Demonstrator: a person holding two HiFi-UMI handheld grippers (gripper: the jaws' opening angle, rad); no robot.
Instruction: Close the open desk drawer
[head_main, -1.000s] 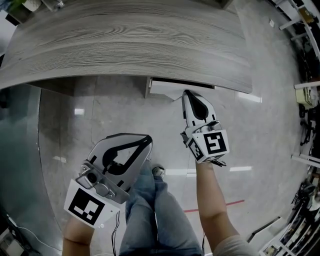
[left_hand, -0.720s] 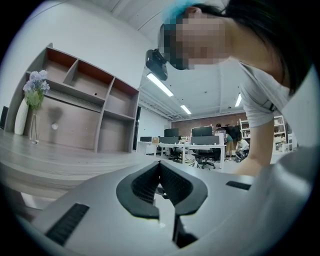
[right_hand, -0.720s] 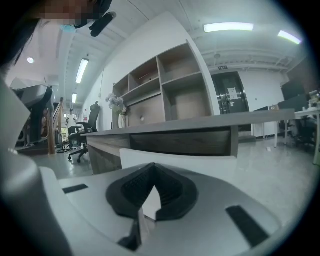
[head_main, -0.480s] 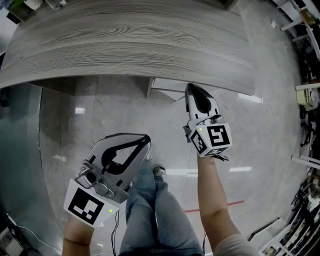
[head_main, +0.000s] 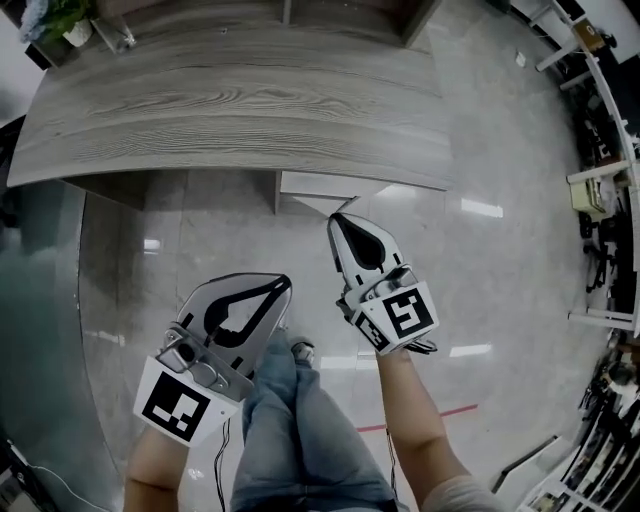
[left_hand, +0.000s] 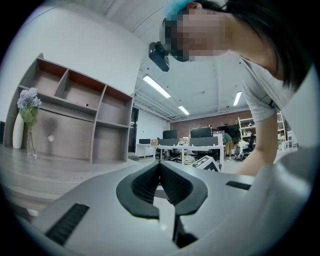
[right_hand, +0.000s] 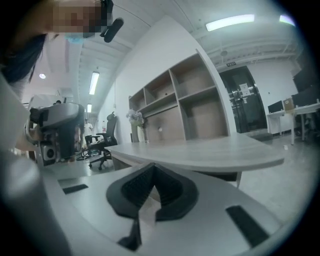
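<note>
Under the grey wood-grain worktop (head_main: 230, 110) the white flat-fronted drawer (head_main: 318, 184) stuck out slightly. Your right gripper (head_main: 342, 220), near it, and left gripper (head_main: 284, 284) had jaws pressed together, empty. Off-centre push risked leaving it ajar.

The bench (head_main: 240, 110) overhangs the drawer (head_main: 318, 184), showing only a pale strip of its front in the head view; whether it sits fully home cannot be told. Flowers (head_main: 58, 20) at the bench's far corner are cut by the top edge.
</note>
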